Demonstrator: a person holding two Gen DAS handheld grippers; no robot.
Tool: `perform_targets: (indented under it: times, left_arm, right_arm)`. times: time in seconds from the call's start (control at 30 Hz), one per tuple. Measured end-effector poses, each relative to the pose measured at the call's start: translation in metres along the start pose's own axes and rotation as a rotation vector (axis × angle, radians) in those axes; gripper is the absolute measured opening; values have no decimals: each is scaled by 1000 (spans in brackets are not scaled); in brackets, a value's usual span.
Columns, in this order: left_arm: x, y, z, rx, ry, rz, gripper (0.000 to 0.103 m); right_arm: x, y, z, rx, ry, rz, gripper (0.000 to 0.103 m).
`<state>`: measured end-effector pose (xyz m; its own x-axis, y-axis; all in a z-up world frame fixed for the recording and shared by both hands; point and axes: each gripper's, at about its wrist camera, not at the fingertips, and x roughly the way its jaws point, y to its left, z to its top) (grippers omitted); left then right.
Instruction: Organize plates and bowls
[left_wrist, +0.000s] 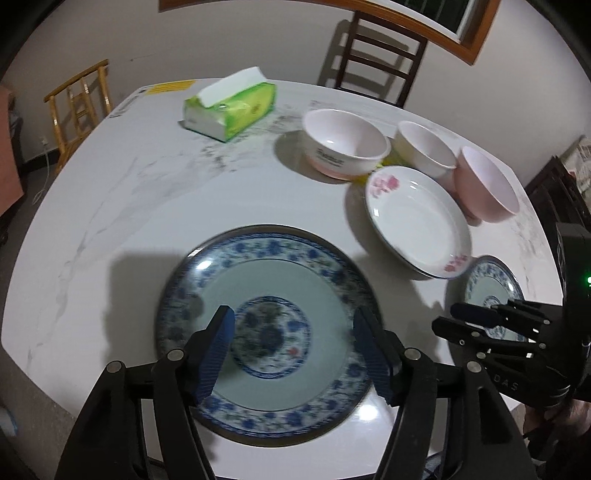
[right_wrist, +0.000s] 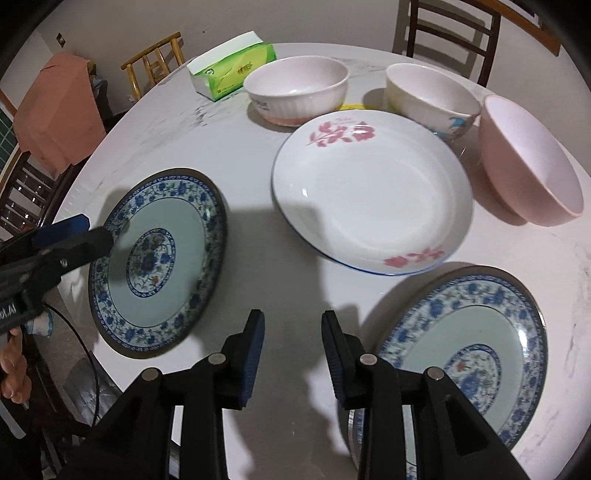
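A large blue-patterned plate (left_wrist: 266, 328) lies flat on the white marble table (left_wrist: 129, 206). My left gripper (left_wrist: 295, 350) hangs open just above it, with nothing between its blue pads. A second blue-patterned plate (right_wrist: 469, 339) lies to the right. My right gripper (right_wrist: 293, 354) is open over bare table between the two blue plates (right_wrist: 159, 258) and holds nothing. Behind them lies a white plate with pink flowers (right_wrist: 373, 192). At the back stand a ribbed white-and-pink bowl (right_wrist: 297, 88), a white-and-yellow bowl (right_wrist: 430, 96) and a pink bowl (right_wrist: 528, 162).
A green tissue pack (left_wrist: 231, 107) lies at the table's far side. A dark wooden chair (left_wrist: 376, 55) stands behind the table and a bamboo chair (left_wrist: 79, 99) at the far left. An orange cloth (right_wrist: 55, 110) hangs over another chair. A person's hand (right_wrist: 11, 369) shows at the left edge.
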<state>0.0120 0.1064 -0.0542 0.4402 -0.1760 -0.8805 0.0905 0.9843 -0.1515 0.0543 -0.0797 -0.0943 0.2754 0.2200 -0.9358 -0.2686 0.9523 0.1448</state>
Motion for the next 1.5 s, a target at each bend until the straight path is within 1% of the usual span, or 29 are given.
perform_targets:
  times: [0.2,0.37,0.53,0.6,0.67,0.83,0.93,1.1,1.17,1.33,1.5]
  left_arm:
    - [4,-26,-4,42,24,-32,67]
    - [5,-44,-6,57,31,-52,73]
    - [8,-67,-7,87,43,-69,76]
    - [10,-77,-8,99,46,-80,78]
    - [11,-85,-8,106,49,-93,81]
    - [16,-111,-8,119,69,-152,85]
    - [18,-124,-8,125,79,-182,88]
    - [25,-141,-8,107,113,-259,89]
    - [28,-146,-9,96,127,-279,89]
    - [38,-152,-12,70,161,-296,89]
    - [46,-154,-14,40,182,-312,87]
  right_arm:
    - [-5,-13,-8,4,-5,-21,33]
    - [-10,-27,-13,13,-17,-44,33]
    - [-15,-43,-19,22,-23,-71,33]
    - [-19,-51,-23,29,-25,-70,33]
    - [-24,-63,-29,41,-23,-59,33]
    - [-37,-90,-41,70,-18,-45,33]
    - [-44,-110,-49,99,-18,-31,35]
    - [-57,-149,-63,177,-25,3,37]
    - [-60,-162,-66,208,-29,2,37]
    - [-63,-184,-74,250,-30,4,37]
    - [-57,-201,-82,296,-17,39,37]
